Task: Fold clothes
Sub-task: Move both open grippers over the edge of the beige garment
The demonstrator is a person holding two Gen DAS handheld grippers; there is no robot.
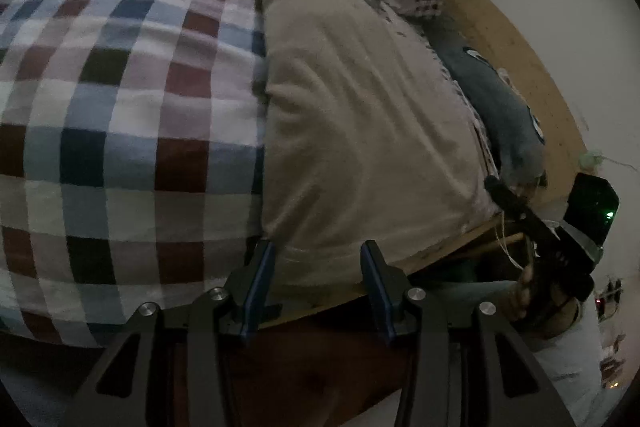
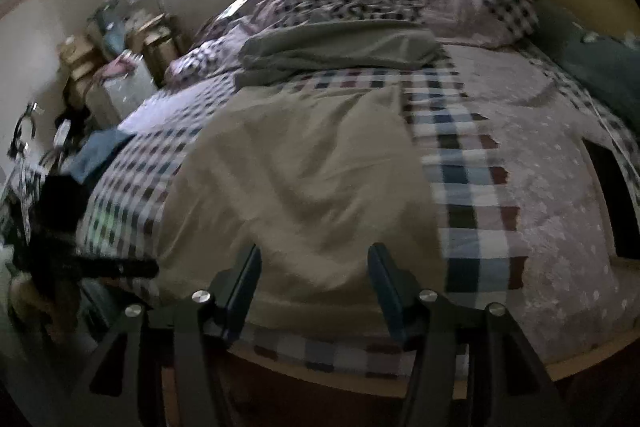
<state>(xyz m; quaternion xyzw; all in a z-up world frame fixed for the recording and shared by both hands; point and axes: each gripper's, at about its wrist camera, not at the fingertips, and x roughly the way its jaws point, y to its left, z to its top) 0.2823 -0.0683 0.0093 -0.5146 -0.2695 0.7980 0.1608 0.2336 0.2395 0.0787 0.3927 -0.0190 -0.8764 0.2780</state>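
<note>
Beyond open left tongs (image 1: pixel 318 255), beige garment (image 1: pixel 360 115), hem hidden

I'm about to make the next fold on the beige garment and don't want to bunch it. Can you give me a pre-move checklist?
1. Beige garment spread flat on the checked blanket: ok.
2. Left gripper jaws apart at the near hem: ok.
3. Right gripper jaws apart, nothing pinched: ok.
4. Both grippers on the same edge: ok.
5. Fabric seated between the pads: cannot tell.
6. Far end clear of the grey folded cloth: ok.
</note>
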